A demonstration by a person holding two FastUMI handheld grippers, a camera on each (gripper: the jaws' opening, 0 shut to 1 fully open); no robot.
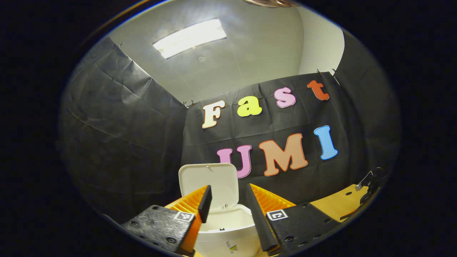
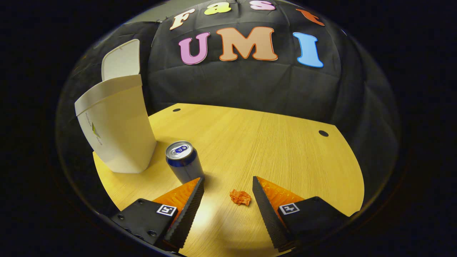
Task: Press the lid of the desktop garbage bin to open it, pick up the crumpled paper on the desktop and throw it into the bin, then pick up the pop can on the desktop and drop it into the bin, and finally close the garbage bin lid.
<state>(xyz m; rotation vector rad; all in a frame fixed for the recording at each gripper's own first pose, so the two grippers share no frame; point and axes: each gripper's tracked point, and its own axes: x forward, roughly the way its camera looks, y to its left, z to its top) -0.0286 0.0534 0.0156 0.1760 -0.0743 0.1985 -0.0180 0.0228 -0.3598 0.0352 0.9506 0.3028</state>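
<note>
The white desktop bin point(image 1: 228, 232) stands with its lid point(image 1: 210, 185) flipped up, and I look down into its mouth in the left gripper view. My left gripper point(image 1: 227, 194) hovers open just above the bin's rim, nothing between its fingers. In the right gripper view the same bin point(image 2: 116, 132) stands at the table's left, lid point(image 2: 120, 59) raised. A blue pop can point(image 2: 182, 160) stands upright beside it. A small orange crumpled paper point(image 2: 240, 197) lies on the table between the fingers of my open right gripper point(image 2: 227, 185), which hangs above it.
The wooden table point(image 2: 278, 150) stretches wide to the right of the can, with dark round holes point(image 2: 323, 133) near its far edge. Black cloth walls close the booth behind. A dark clamp-like fixture point(image 1: 371, 180) sits at the table's right edge in the left gripper view.
</note>
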